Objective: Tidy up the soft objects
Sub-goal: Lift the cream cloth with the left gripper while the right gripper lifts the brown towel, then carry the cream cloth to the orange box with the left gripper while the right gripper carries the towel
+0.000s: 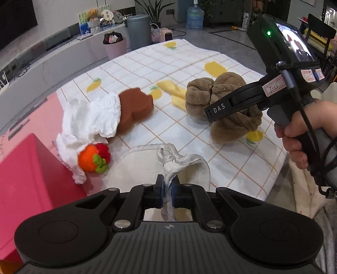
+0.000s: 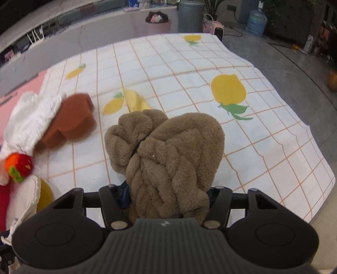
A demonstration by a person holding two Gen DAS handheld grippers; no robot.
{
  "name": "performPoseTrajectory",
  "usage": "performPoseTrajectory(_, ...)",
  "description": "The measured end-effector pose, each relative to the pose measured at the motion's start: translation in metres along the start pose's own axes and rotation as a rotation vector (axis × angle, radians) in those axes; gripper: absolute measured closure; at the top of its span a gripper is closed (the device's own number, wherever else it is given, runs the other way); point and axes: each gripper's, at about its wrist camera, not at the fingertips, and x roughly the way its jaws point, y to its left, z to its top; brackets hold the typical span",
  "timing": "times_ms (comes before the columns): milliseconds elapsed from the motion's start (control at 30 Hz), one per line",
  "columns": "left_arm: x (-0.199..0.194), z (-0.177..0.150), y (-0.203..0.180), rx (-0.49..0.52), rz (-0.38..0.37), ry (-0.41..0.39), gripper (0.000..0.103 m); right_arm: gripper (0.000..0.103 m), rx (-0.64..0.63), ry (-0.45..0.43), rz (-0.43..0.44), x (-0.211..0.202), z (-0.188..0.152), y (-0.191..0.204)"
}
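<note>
Nearest the left wrist camera, the left gripper (image 1: 167,189) is seen clenched on the satin-edged hem of a cream cloth (image 1: 147,166), the blue pads pinching a bunched fold, the rest of the cloth draped on the near edge of the checked lemon-print sheet (image 1: 189,63); nearest the right wrist camera, the right gripper (image 2: 168,196) is seen with its jaws around a rolled brown fleece towel (image 2: 168,151), the bundle filling the gap between the fingers; the pads are mostly hidden by fleece, so a firm grasp is likely but not fully shown. In the left view the same towel (image 1: 225,105) is seen on the sheet to the right of centre, a black finger of the right gripper laid across it, the handle held by a hand (image 1: 294,137); a brown sponge (image 1: 134,109) lies left of centre, partly covered by a crumpled white cloth (image 1: 90,118); a knitted orange-and-red fruit (image 1: 93,157) lies touching that cloth's lower edge, just beside the cream cloth; a yellow cloth (image 1: 174,92) lies behind the towel, touching it; a pink box (image 1: 25,179) stands at the left edge; beyond the sheet, a grey bin (image 1: 138,31), a pink bin (image 1: 115,46) and a water jug (image 1: 194,18) are noted on the floor.
</note>
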Motion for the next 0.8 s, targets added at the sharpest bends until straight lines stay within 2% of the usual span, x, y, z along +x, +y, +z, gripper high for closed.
performPoseTrajectory(233, -0.049, 0.014, 0.003, -0.008, 0.042, -0.072, 0.096, 0.043, 0.001, -0.093, 0.034, -0.03, 0.005, 0.004)
performPoseTrajectory(400, -0.095, 0.025, 0.017, -0.036, 0.003, -0.174, 0.096, 0.043, -0.012, -0.166, 0.025, -0.05, 0.006, 0.012)
performPoseTrajectory(500, -0.123, 0.03, 0.027, -0.016, 0.047, -0.231, 0.096, 0.043, 0.009, -0.208, 0.03, -0.06, 0.0, 0.015)
performPoseTrajectory(633, -0.164, 0.032, 0.055, -0.059, 0.104, -0.297, 0.096, 0.043, 0.074, -0.248, 0.037, -0.072, -0.015, 0.011)
performPoseTrajectory(733, -0.186, 0.027, 0.088, -0.108, 0.175, -0.297, 0.096, 0.043, 0.109, -0.229, 0.078, -0.072, -0.022, 0.008)
performPoseTrajectory(800, -0.194, 0.019, 0.111, -0.123, 0.227, -0.299, 0.096, 0.043, 0.11, -0.221, 0.068, -0.068, -0.022, 0.01)
